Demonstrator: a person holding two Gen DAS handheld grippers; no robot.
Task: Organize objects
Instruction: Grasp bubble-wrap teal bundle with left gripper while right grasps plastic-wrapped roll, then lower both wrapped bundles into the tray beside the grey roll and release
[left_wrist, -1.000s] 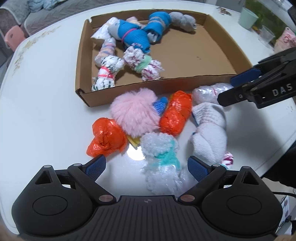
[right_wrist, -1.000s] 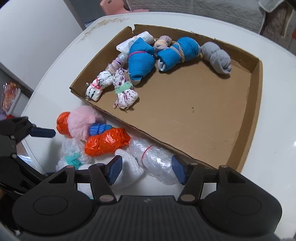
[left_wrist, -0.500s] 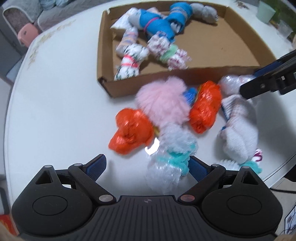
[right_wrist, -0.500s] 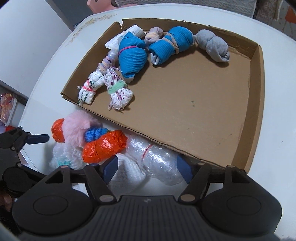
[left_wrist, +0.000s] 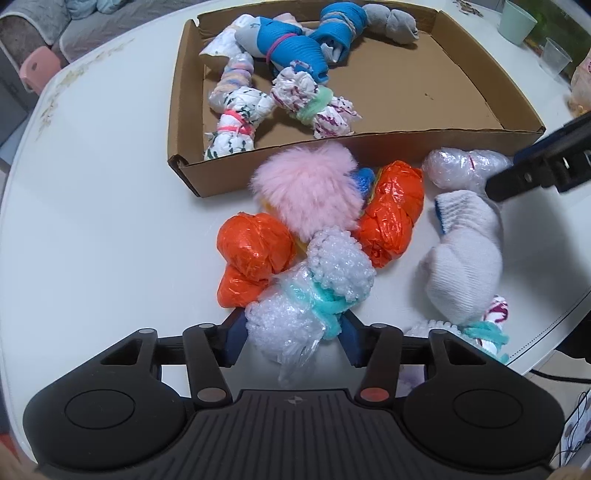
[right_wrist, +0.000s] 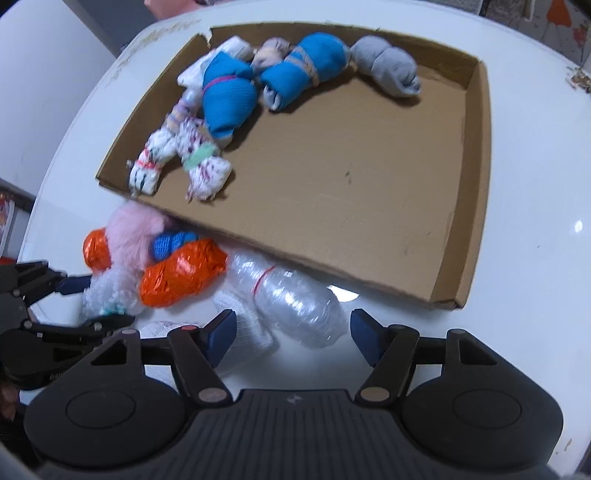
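On the white table, in front of the cardboard tray (left_wrist: 184, 173), lies a heap of bundles. My left gripper (left_wrist: 291, 339) points down at a bubble-wrap bundle with a teal tie (left_wrist: 306, 306). Its jaws are closing, and both pads touch the bundle's sides. My right gripper (right_wrist: 291, 336) hovers over a clear plastic bundle with a red band (right_wrist: 295, 306). Those jaws are closing too, but a gap shows at the right pad. A white sock roll (right_wrist: 243, 328) lies against its left finger. The tray (right_wrist: 476, 184) holds blue, grey and patterned rolls along its far left.
A pink fluffy ball (left_wrist: 310, 192), two orange foil bundles (left_wrist: 255, 262) (left_wrist: 395, 210) and a blue knit piece crowd the heap. The tray's right half is bare cardboard. Two cups (left_wrist: 517, 22) stand at the far right. The table edge runs close on the right.
My left jaws have narrowed from wide apart onto the bubble-wrap bundle. The right gripper's jaws stand a little wider than a second ago and its view has rolled slightly.
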